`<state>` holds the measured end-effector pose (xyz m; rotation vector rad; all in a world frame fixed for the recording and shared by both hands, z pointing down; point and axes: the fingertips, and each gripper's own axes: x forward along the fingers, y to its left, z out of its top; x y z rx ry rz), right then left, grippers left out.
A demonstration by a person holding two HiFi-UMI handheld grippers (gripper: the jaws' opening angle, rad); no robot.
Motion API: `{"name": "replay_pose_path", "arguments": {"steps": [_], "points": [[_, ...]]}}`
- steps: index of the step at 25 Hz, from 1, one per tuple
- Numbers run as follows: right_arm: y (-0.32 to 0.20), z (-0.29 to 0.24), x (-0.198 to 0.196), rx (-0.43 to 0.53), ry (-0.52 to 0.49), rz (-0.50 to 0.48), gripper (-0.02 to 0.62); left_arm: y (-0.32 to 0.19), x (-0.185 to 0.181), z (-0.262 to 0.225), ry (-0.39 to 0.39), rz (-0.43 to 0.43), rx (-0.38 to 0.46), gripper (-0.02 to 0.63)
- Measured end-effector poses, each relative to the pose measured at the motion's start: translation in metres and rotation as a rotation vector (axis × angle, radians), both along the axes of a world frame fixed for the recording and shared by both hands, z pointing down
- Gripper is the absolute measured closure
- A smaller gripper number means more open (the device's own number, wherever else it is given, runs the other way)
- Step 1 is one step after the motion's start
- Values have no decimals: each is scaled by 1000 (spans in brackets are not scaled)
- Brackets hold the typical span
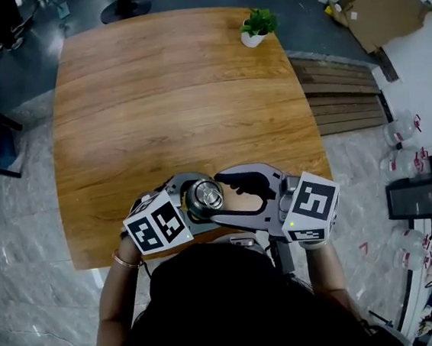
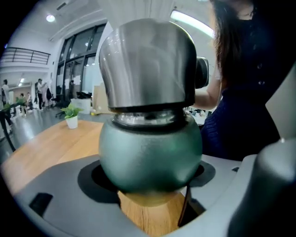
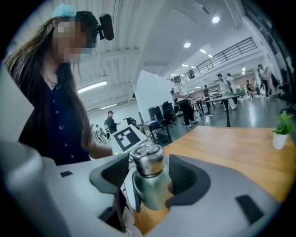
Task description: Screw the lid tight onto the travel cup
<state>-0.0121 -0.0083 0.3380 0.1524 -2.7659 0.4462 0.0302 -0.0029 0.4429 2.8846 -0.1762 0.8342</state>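
Our left tongs (image 2: 149, 196) are closed on the round green belly of the cup (image 2: 150, 155). One dark pad presses on each side of it. Our right tongs (image 3: 149, 178) are open and stand around the top of the cup. The silver lid (image 3: 147, 159) sits between them. There is a gap on the side toward our body. On the other side the pad is very close, and we cannot tell if it touches.

The cup stands straight up, so its long line runs up and down. The lid sits on top of the cup. Under the lid we see a shiny ring of the neck, so we think the lid is not all the way down yet.

The right tongs are the ones at the lid. We think they should squeeze it and turn it around that up-and-down line, while the left tongs stop the cup from spinning.

The cup is at the edge of the tabletop (image 1: 178, 103) nearest us. A small plant (image 1: 257, 26) stands far from the cup, at the far edge.
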Motion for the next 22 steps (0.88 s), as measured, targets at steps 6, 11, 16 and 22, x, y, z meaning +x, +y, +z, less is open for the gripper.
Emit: {"name": "replay_pose_path", "arguments": {"steps": [6,11,16,22], "points": [[-2,2,-10,49,12,31,350,1,-2,2,-26,7,-6,204],[-12,9,-13,102,64,142,353,-18,-12,12,-107,-122,15,204],[-22,11,-16,118,59,260,353,-34,-23,15,-169,-250,45,204],[0,1,-20,15,-37,78,330,-7,-16,3,-99,-46,43,204]]}}
